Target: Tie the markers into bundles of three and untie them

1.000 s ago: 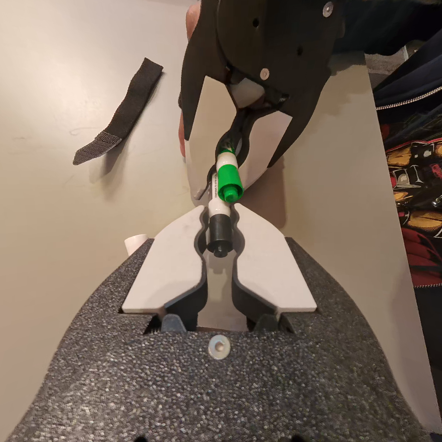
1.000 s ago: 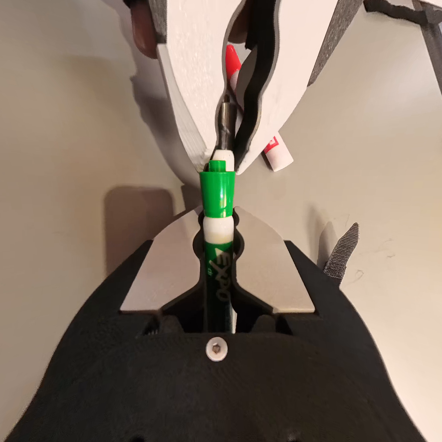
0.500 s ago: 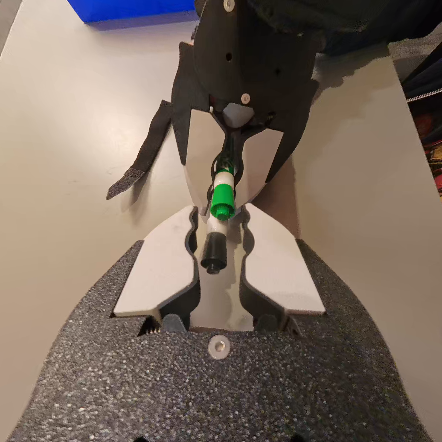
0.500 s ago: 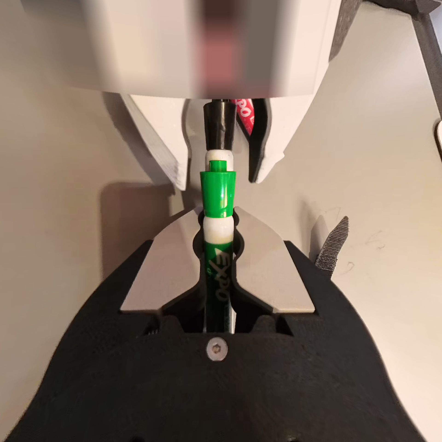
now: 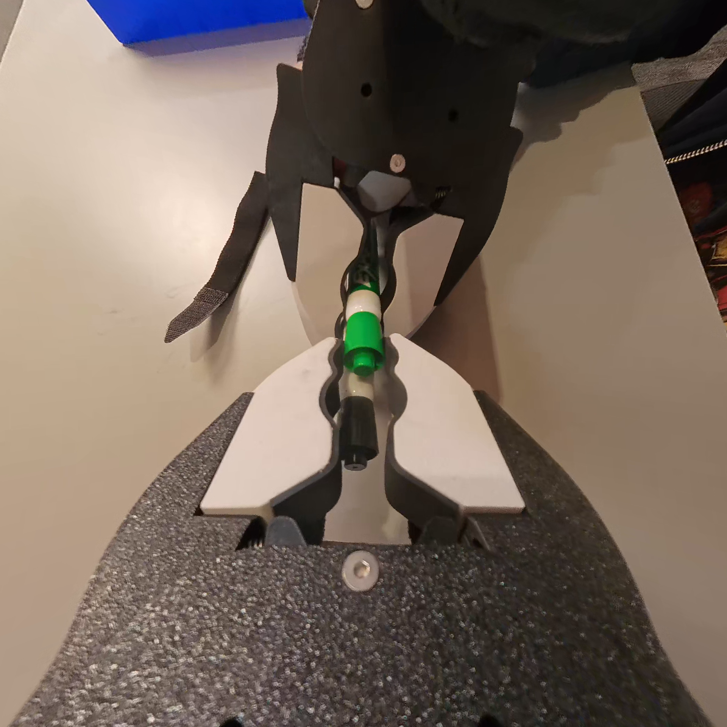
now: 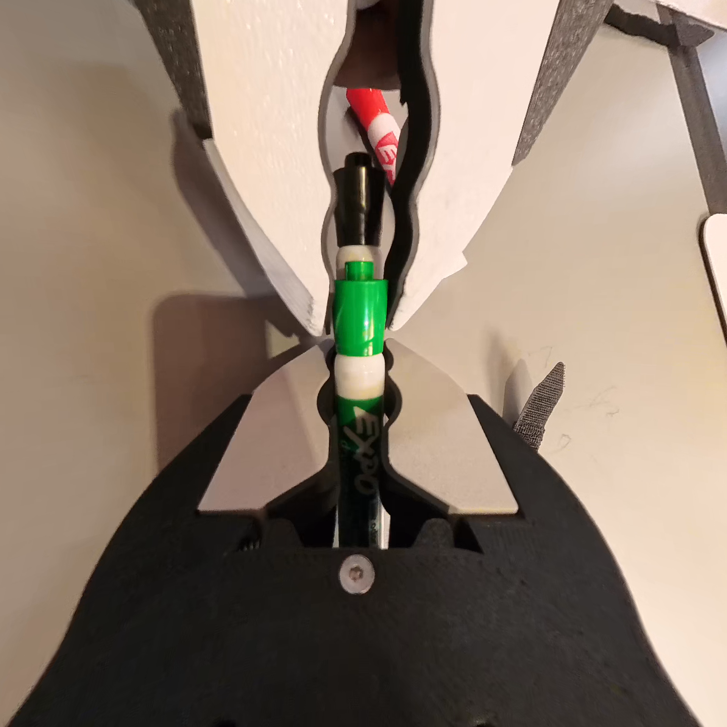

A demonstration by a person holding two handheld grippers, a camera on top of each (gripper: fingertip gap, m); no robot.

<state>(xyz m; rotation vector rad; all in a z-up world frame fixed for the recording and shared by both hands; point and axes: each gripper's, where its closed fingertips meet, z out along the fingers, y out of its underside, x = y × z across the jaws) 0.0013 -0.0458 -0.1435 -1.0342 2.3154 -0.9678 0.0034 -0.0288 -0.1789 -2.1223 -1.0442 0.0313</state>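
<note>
Currently: right gripper (image 6: 360, 346) clamped on green marker (image 6: 360, 314); left gripper (image 5: 364, 350) closed around green and black markers (image 5: 356, 429) above counter (image 5: 98, 177). Risk: stacked pens slipping apart; strap (image 5: 220, 271) unused.

Left hand-held gripper (image 5: 362, 346) reopened, slid forward, reclosed around green marker (image 5: 364, 346) cap.

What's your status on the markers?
Right gripper clamps green marker. Left gripper closed around green and black marker caps. Red marker, strap loose.
</note>
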